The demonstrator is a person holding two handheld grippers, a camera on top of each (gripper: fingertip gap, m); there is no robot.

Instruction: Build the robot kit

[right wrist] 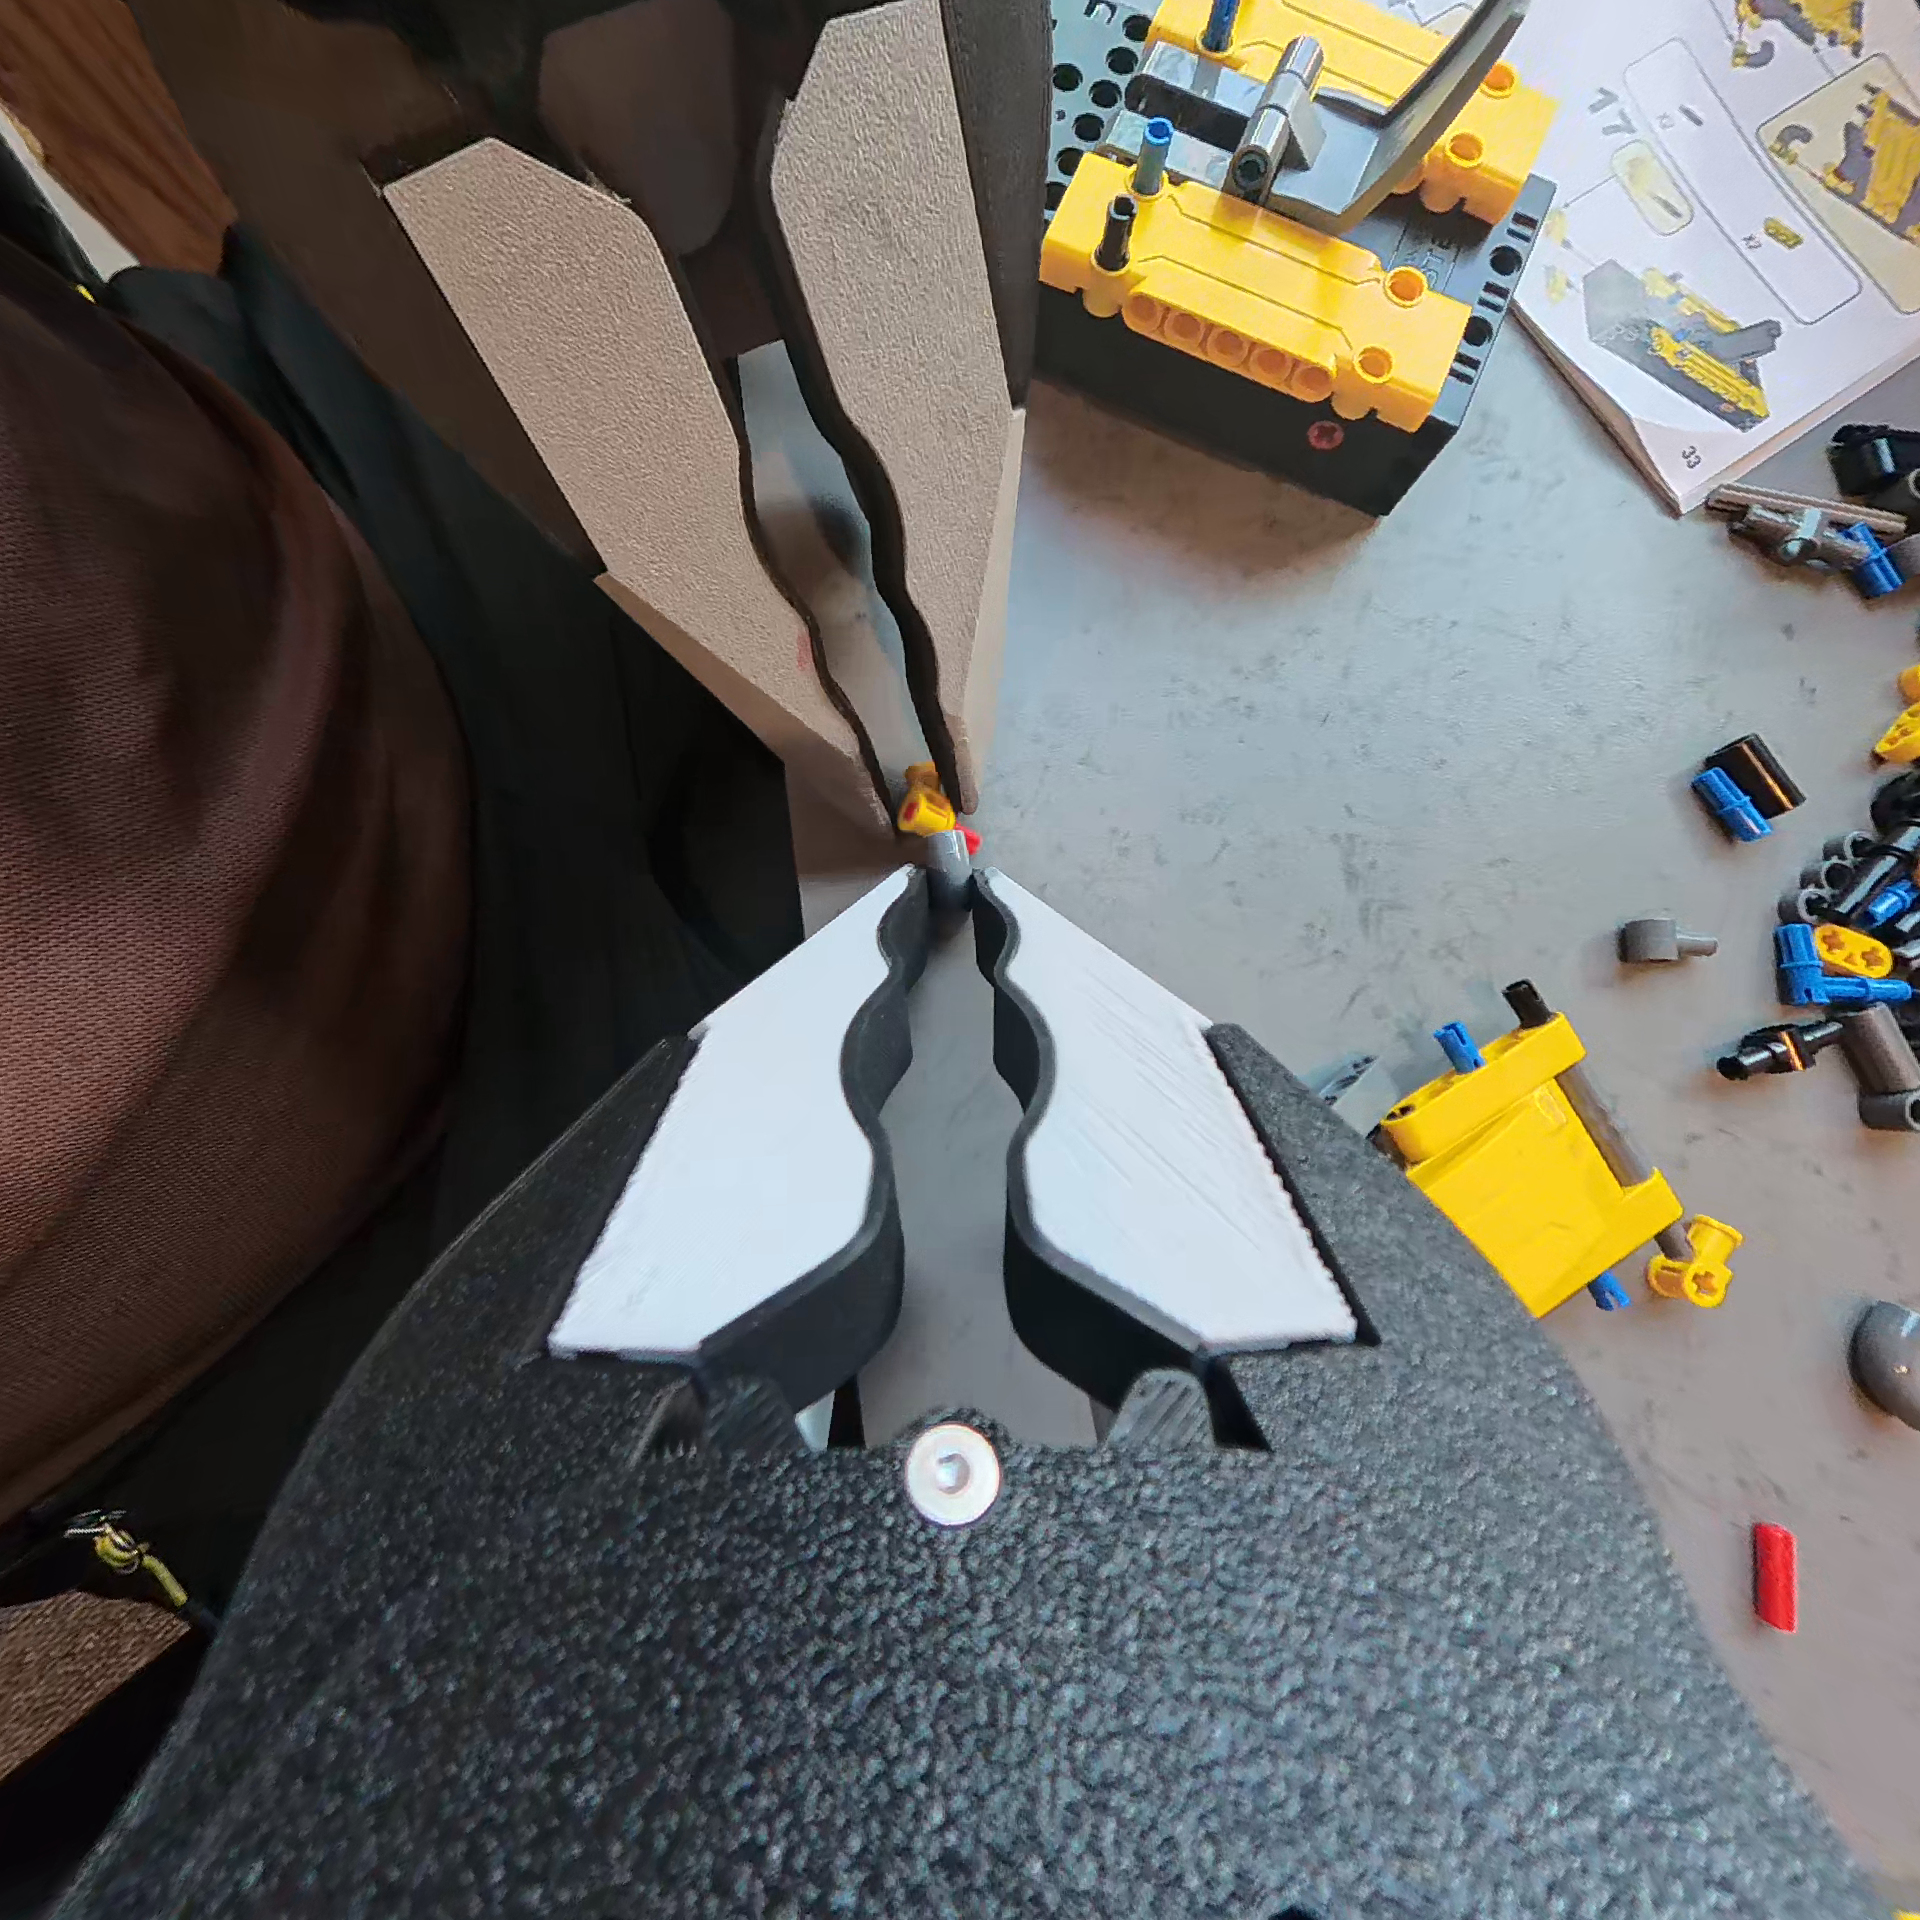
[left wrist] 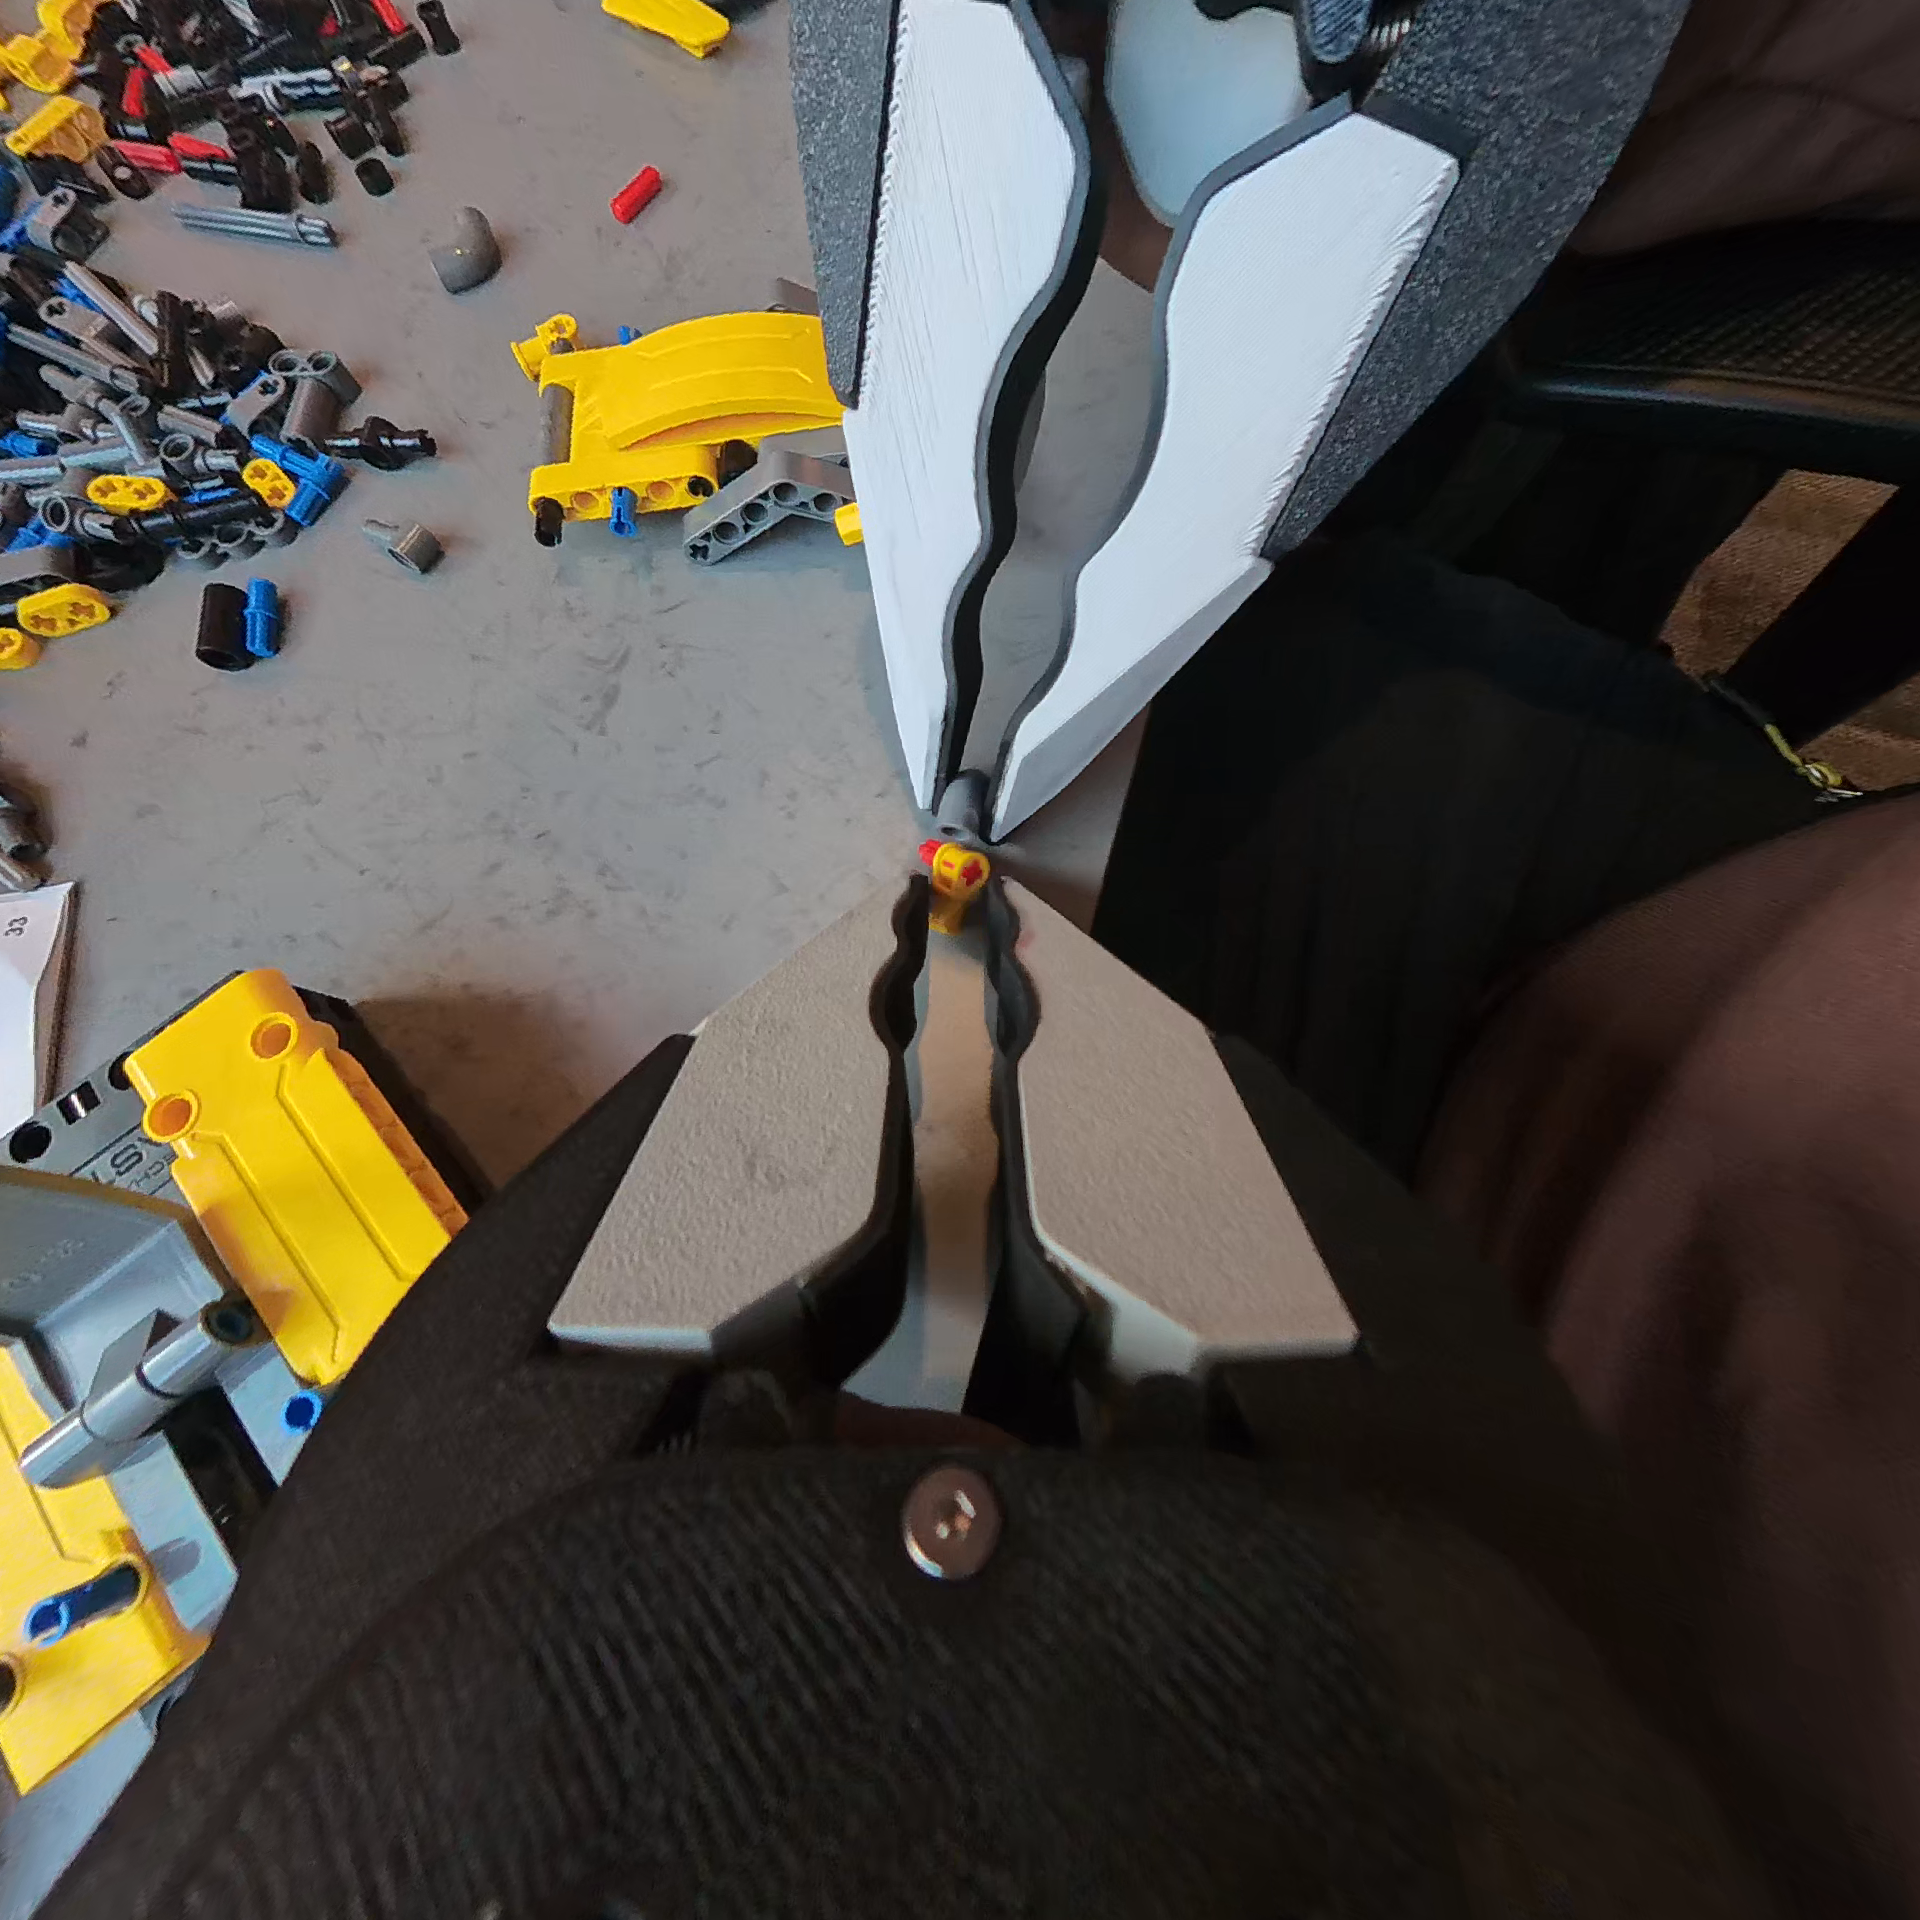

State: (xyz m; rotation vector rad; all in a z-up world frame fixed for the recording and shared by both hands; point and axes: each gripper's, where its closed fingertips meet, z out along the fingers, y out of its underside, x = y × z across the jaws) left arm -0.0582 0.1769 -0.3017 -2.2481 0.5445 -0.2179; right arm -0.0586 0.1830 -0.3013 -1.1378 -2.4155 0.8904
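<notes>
- The left hand-held gripper, with tan-grey fingers, was pinched nearly closed on a small yellow connector that had a red axle through its cross hole.
- The right hand-held gripper, with white fingers, was clamped just as narrowly on a small grey connector, tip to tip with the left one.
- The two small pieces met above the near edge of the grey worktop, touching or all but touching; the exact joint was too small to read.
- Both pieces looked like hard, light, smooth plastic: stiff, not fragile, but likely to twist or slip out of a tip grip, so a hold across the flat sides seemed safest.
- A yellow and grey part-built model sat just beyond on the worktop, beside an open instruction booklet.
- A yellow sub-assembly and a pile of loose black, blue and yellow pieces lay well apart from the grippers.
</notes>
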